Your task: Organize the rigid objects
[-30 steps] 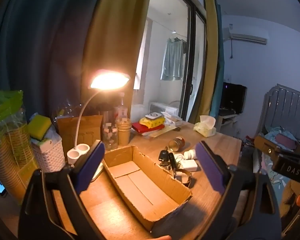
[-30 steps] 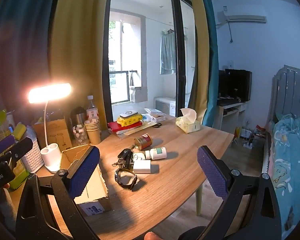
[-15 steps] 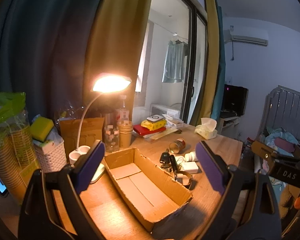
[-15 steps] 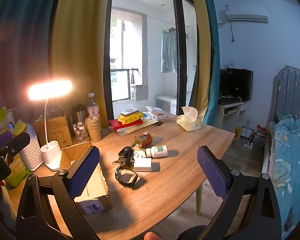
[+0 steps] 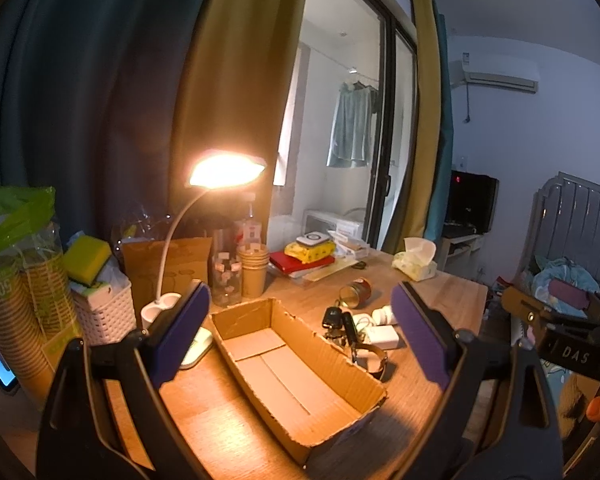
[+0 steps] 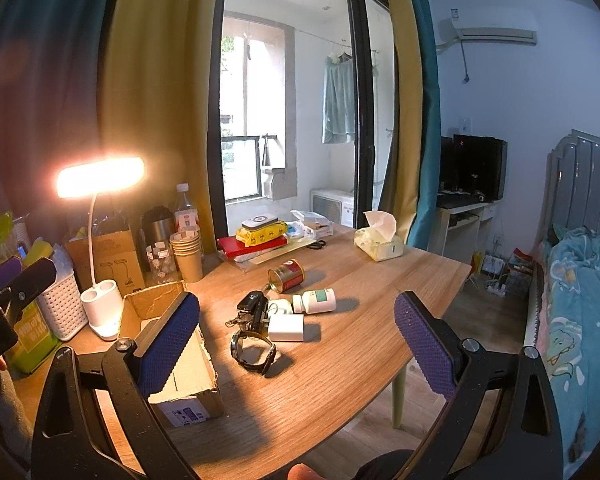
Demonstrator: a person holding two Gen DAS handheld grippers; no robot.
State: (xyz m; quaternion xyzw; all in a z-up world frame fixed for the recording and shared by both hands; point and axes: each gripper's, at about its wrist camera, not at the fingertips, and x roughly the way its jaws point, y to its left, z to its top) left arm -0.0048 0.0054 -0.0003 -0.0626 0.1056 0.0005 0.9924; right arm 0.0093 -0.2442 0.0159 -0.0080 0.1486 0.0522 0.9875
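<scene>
Desk lamp [image 6: 100, 178] lit, ahead-left of right gripper [image 6: 296, 338]; white base [image 6: 102, 308] touching far end of cardboard box [image 5: 296, 364]. Behind lamp, against curtain: stack of paper cups [image 6: 187, 254], glass jar [image 6: 160, 260], steel flask [image 6: 157, 222], water bottle [image 6: 185, 210]. White woven basket [image 5: 104, 310] with yellow sponge [image 5: 86, 256] on top, far left of left gripper [image 5: 300, 334]. Tissue box [image 6: 378, 242] at far table edge, well apart from the cluster. Red book [image 6: 252, 245] with yellow case [image 6: 262, 233] stacked on it, beyond the can.

Both grippers spread wide, gripping nothing, raised above wooden table [image 6: 360, 356].

Cardboard box directly ahead of left gripper, between its fingers in view; open top, interior bare, only bottom flaps visible.

Cluster ahead of right gripper, just right of box: red tin can [image 6: 286, 276] on its side, white pill bottle [image 6: 314, 301] lying flat, car key [image 6: 252, 306], white charger block [image 6: 286, 328], wristwatch [image 6: 254, 350] nearest. Key, charger and watch touching or overlapping. All outside the box.
</scene>
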